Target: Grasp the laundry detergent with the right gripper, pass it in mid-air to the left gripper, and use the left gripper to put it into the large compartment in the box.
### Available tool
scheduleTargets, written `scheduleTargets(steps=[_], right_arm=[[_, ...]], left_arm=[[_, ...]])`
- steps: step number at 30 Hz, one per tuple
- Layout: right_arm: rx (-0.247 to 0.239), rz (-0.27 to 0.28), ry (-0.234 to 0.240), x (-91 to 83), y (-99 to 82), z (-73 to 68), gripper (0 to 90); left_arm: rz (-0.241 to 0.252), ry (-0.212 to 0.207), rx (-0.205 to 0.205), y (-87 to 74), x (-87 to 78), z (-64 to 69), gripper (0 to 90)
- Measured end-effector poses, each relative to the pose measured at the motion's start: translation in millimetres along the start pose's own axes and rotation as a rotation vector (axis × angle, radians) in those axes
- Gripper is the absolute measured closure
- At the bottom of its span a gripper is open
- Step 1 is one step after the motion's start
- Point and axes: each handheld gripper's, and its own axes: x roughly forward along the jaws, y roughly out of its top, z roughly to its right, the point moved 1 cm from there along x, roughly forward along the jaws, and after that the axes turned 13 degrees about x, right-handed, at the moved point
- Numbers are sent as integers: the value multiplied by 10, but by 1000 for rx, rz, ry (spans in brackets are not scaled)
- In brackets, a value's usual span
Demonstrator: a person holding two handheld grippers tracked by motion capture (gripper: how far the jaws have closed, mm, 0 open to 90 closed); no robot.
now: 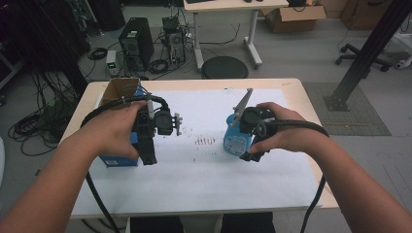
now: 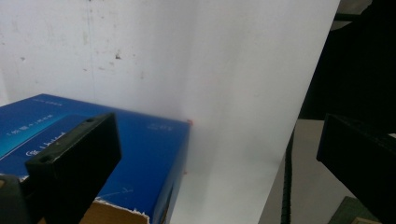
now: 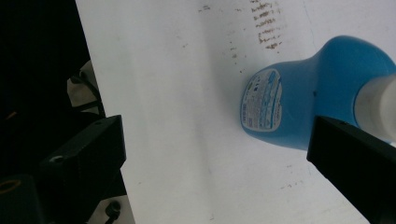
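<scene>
Left gripper view: left gripper [image 2: 215, 154] jaws wide apart, empty, over one blue box [image 2: 144, 154] near table's [image 1: 301, 92] left edge. Right gripper [image 3: 224, 163] jaws wide apart, empty, beside one blue bottle [image 3: 299, 98] mid-table.

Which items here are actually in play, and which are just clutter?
In play:
blue box, under the open left gripper
blue bottle, beside the open right gripper

Lying about:
cardboard box at the table's far left
brown marks on the white sheet
</scene>
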Motion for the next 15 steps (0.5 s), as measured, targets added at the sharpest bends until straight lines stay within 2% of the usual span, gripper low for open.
scheduleTargets(steps=[15], right_arm=[[46,17,4,66,-284,88,44]], left_arm=[[11,-1,9,27,-5,-1,4]])
